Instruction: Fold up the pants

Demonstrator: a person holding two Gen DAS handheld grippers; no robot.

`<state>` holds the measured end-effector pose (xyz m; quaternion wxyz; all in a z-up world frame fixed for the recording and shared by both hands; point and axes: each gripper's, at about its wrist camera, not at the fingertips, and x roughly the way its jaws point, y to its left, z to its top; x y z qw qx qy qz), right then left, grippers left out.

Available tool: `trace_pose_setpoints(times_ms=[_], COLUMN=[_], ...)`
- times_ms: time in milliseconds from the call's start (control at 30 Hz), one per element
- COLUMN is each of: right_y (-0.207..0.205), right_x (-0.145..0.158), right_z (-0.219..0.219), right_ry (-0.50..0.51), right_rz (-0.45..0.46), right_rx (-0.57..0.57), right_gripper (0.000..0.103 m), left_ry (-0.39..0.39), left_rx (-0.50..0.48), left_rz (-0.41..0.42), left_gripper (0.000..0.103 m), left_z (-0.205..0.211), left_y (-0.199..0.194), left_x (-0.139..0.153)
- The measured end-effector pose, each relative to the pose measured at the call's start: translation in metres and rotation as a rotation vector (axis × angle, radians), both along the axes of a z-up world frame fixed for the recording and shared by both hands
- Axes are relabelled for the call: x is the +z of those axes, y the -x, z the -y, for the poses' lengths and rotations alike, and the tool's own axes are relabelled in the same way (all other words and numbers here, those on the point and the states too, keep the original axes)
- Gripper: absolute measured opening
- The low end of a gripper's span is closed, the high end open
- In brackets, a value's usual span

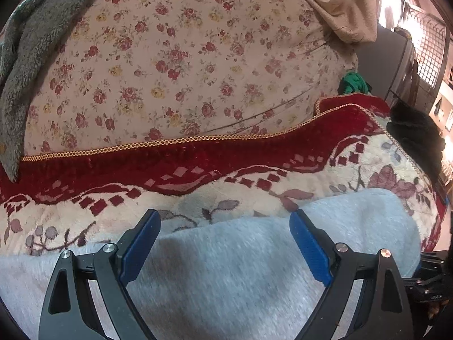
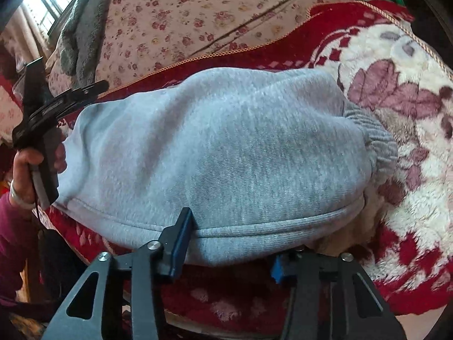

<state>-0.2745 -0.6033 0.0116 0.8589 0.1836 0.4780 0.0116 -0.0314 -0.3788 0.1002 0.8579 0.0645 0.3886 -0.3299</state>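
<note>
Grey pants (image 2: 215, 153) folded; right gripper (image 2: 229, 243) finger hidden under hem.

Grey fleece pants (image 2: 215, 153) lie folded (ribbed waistband peeking right).

Left wrist view: low, close over pants (image 1: 226, 269), facing across blanket (image 1: 198, 167) toward floral sheet (image 1: 184, 56). Right wrist view: close at pants' near hem, facing same way, left gripper (image 2: 56, 99) at frame left. Shared: pants, blanket, sheet
</note>
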Motion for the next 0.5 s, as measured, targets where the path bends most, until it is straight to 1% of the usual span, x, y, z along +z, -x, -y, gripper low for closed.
trace_pose_setpoints(times_ms=[100, 167, 233, 300, 367, 500], right_y=[0.004, 0.009, 0.019, 0.019, 0.019, 0.022], right_x=[0.008, 0.019, 0.024, 0.015, 0.008, 0.030], right_z=[-0.003, -0.002, -0.001, 0.004, 0.002, -0.001], right_ry=[0.026, 0.060, 0.092, 0.068, 0.080, 0.122], right_rz=[0.010, 0.018, 0.029, -0.009, -0.041, -0.059], right_rx=[0.013, 0.021, 0.040, 0.036, 0.065, 0.129], right_gripper=[0.042, 0.033, 0.024, 0.024, 0.024, 0.034], left_ry=[-0.022, -0.035, -0.049, -0.070, -0.093, -0.127], left_rx=[0.003, 0.000, -0.008, 0.003, 0.006, -0.036], left_rz=[0.004, 0.005, -0.015, -0.039, -0.065, -0.079], left_gripper=[0.092, 0.092, 0.092, 0.092, 0.092, 0.092], left_z=[0.004, 0.006, 0.010, 0.012, 0.015, 0.018], left_y=[-0.006, -0.010, -0.016, -0.022, -0.025, -0.025], left_x=[-0.002, -0.003, -0.008, -0.016, -0.023, -0.032])
